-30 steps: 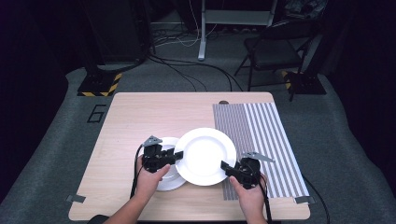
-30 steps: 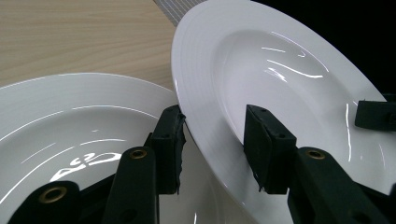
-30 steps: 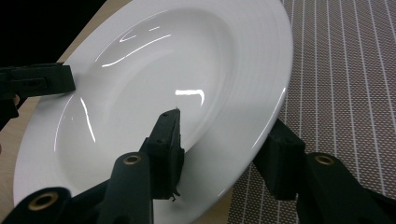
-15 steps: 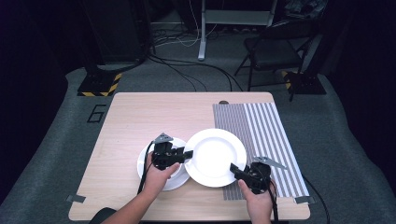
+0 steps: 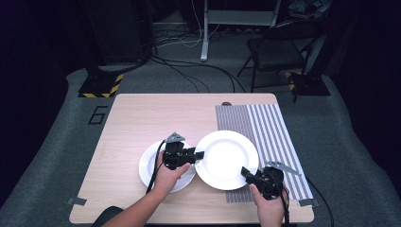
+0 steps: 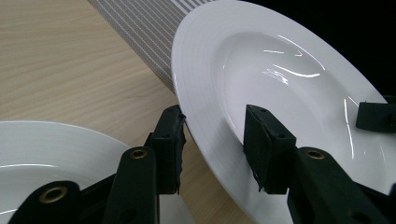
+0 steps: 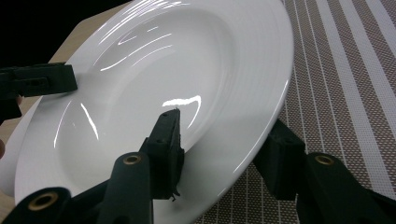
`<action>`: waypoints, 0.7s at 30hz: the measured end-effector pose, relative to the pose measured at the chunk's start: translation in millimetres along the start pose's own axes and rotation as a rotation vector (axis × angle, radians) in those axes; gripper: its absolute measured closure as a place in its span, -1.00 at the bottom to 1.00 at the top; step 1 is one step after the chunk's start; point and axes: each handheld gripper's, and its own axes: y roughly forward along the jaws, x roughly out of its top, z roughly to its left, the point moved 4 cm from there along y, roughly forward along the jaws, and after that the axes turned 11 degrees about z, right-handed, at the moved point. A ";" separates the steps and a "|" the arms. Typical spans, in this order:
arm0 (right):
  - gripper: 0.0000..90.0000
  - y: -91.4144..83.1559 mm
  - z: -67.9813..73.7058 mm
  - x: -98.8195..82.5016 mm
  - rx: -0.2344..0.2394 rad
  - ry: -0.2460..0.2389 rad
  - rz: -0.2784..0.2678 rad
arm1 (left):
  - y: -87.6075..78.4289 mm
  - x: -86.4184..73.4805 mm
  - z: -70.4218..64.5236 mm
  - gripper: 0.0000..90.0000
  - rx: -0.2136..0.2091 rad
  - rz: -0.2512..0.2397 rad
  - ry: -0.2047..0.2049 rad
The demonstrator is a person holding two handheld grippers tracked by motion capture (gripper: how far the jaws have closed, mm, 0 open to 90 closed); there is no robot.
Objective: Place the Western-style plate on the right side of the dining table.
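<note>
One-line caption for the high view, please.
Left hand-held gripper and right hand-held gripper hold a large white plate by opposite rims, beside a smaller plate, over the striped mat.

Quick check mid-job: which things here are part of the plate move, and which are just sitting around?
In the job: large white plate, left gripper, right gripper, striped placemat, small white plate.
Lying about: folding chair, floor cables.

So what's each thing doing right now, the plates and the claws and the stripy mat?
Big plate: lifted and tilted, gripped at two opposite rim spots.
Small plate: lying flat on the table, not gripped.
Left claw: shut on the big plate's rim.
Right claw: shut on the big plate's rim.
Striped mat: lying flat, partly under the big plate.
</note>
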 end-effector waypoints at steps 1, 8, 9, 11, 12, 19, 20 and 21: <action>0.18 -1.2 -0.8 -0.2 -0.001 0.006 0.001 | 1.0 0.8 -0.6 0.30 -0.004 -0.003 0.005; 0.18 -6.4 -5.6 -0.5 -0.009 0.012 -0.007 | 7.2 3.0 -3.2 0.30 -0.018 0.000 0.000; 0.18 -6.5 -5.9 -0.6 -0.009 0.018 -0.007 | 8.2 3.7 -3.7 0.30 -0.018 0.002 0.004; 0.19 -6.6 -6.2 -0.5 -0.008 0.022 -0.008 | 9.4 4.3 -4.4 0.30 -0.017 0.001 0.001; 0.19 -7.5 -7.7 -0.4 -0.012 0.017 -0.009 | 9.8 4.4 -4.6 0.30 -0.018 0.003 0.001; 0.19 -9.6 -11.5 0.9 -0.015 0.031 -0.020 | 14.1 8.6 -7.9 0.30 -0.027 0.003 0.004; 0.19 -9.6 -11.5 0.9 -0.015 0.031 -0.020 | 14.1 8.6 -7.9 0.30 -0.027 0.003 0.004; 0.19 -10.0 -12.5 1.0 -0.015 0.032 -0.020 | 15.1 9.2 -8.5 0.30 -0.027 0.004 0.004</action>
